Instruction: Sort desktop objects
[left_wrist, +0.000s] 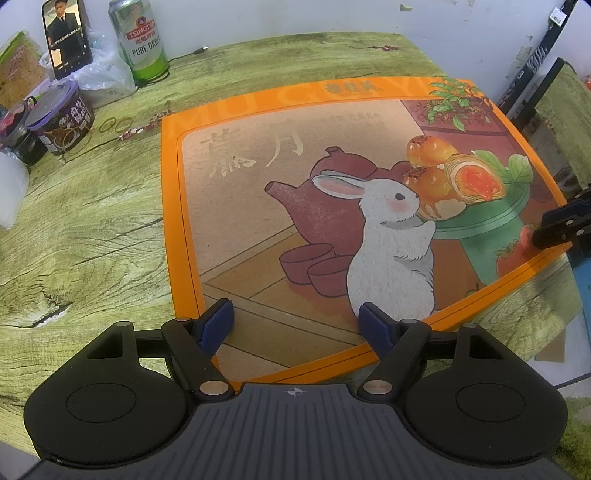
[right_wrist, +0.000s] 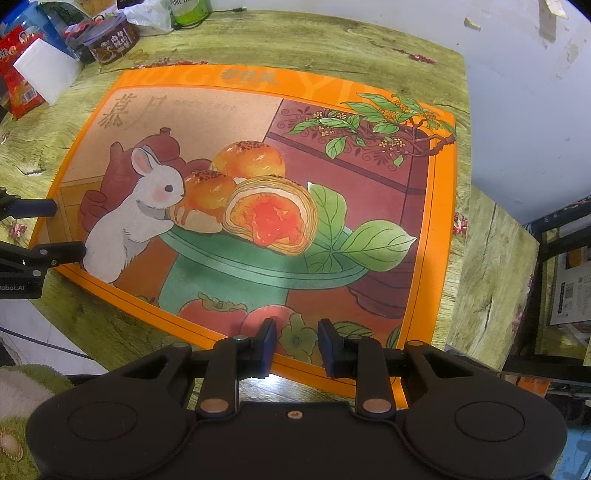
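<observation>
my left gripper (left_wrist: 295, 326): jaws apart above orange gift box (left_wrist: 354, 92) | my right gripper (right_wrist: 296, 347): jaws nearly together, gripping nothing, at box's near edge | table (left_wrist: 92, 229)

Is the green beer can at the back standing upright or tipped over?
Upright. The green beer can stands on its base on the wood-patterned table, its label reading level.

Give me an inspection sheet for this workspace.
Surface: green wood-grain tabletop.
Job's things: large flat orange box with rabbit picture, lying flat mid-table.
Clutter: green beer can, lit phone, purple-lidded tub, rubber bands, red snack packet, far left.
Grippers: left gripper jaws open over box's near edge; right gripper jaws nearly shut, nothing between.
Cables: black cable behind can.
Surroundings: white wall.
</observation>
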